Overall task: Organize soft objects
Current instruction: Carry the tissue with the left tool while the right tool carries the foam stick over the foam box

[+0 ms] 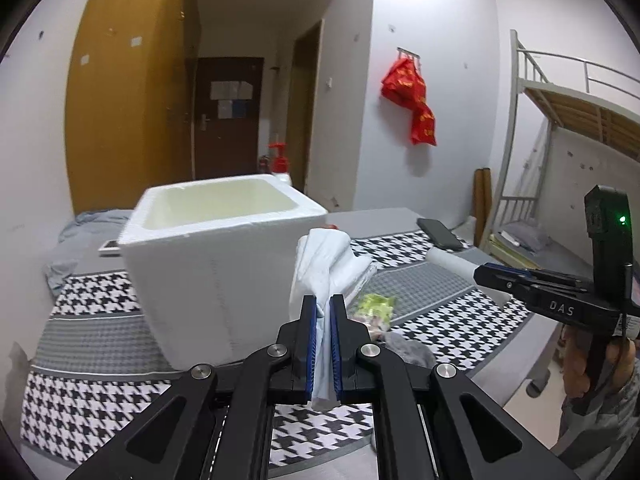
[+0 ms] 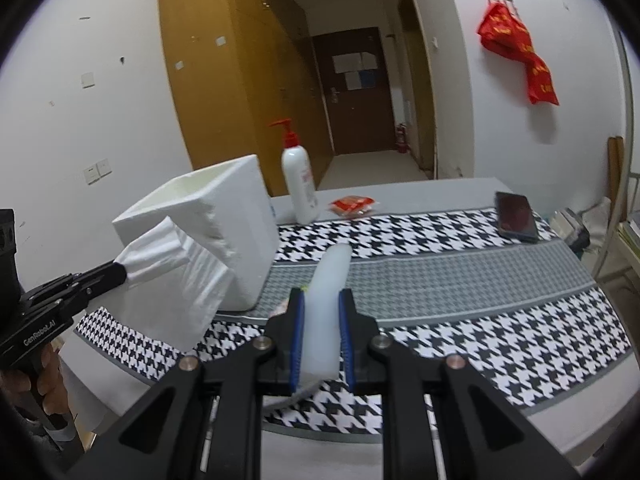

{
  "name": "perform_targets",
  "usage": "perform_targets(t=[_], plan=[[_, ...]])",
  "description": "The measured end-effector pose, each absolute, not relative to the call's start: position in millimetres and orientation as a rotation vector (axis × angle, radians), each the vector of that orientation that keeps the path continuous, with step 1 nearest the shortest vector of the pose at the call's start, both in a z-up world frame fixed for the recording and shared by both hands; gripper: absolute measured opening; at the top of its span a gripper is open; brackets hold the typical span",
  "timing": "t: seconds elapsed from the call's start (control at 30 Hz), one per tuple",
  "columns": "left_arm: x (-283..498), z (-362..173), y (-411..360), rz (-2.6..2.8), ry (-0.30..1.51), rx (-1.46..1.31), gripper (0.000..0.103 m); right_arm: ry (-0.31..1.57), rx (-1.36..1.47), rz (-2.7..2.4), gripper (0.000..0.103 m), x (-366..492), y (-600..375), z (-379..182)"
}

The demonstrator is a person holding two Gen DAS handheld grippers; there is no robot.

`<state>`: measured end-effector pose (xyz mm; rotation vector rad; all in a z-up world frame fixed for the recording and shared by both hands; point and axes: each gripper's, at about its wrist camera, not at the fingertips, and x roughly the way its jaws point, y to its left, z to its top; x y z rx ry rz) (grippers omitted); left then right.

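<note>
My left gripper (image 1: 324, 300) is shut on a white tissue pack (image 1: 324, 264) and holds it in the air just right of the open white foam box (image 1: 216, 248). In the right wrist view the same pack (image 2: 172, 280) hangs from the left gripper (image 2: 120, 272) in front of the box (image 2: 224, 220). My right gripper (image 2: 322, 296) is shut on a soft translucent white tube (image 2: 326, 300) and holds it above the houndstooth cloth (image 2: 480, 320). The right gripper (image 1: 480, 270) also shows at the right of the left wrist view. A green packet (image 1: 376, 306) and a grey soft item (image 1: 412, 350) lie on the cloth.
A pump bottle with a red top (image 2: 300, 180) stands behind the box. A red packet (image 2: 352, 204) lies beside it. A black phone (image 2: 516, 216) lies at the far right of the table. A bunk bed (image 1: 560, 140) stands to the right.
</note>
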<state>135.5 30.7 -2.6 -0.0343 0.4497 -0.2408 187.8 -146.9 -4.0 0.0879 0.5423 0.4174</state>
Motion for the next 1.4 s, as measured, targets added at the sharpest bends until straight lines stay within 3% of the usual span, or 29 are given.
perform_targets(t=[1.4], plan=[[92,7,129,0.067,0.401,-0.099,0.007,0.429,-0.053,0.672,0.02,198,-29,58]])
